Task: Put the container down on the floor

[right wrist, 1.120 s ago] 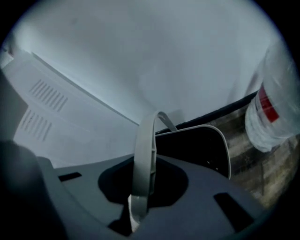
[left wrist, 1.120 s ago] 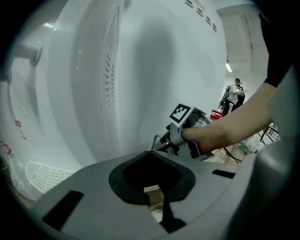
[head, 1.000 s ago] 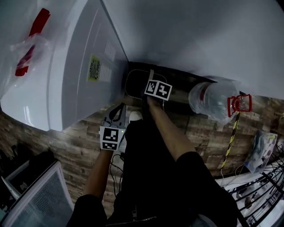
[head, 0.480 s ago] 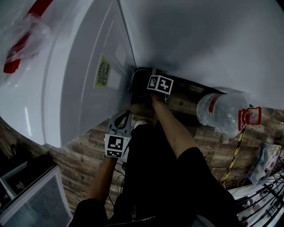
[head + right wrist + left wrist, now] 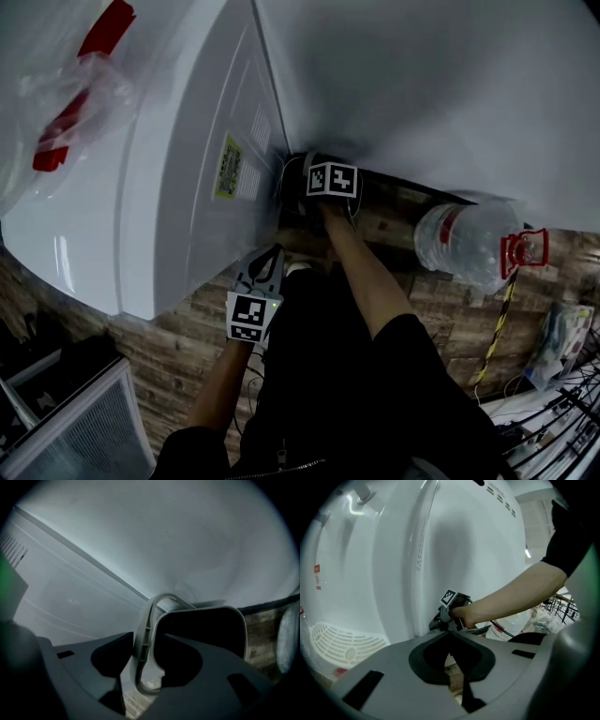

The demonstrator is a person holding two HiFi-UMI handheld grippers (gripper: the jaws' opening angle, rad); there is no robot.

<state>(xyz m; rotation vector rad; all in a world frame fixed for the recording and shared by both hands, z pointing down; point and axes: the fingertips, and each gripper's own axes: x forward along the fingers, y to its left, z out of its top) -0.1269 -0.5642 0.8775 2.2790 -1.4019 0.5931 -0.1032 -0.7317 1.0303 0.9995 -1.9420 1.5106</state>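
Wall (image 5: 187, 536): container handle (image 5: 144, 660) between just-opened right fingers (image 5: 185, 665), hidden from head view.

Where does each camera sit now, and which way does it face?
Head view: on the head, steeply down at the floor; forearms, left gripper, right gripper show.
Left gripper view: on that gripper, facing the white appliance; shut jaws, right forearm show.
Right gripper view: on that gripper, facing the container by the wall; jaws, just opened, straddle its handle.
Shared: head and left gripper views both show the right gripper.
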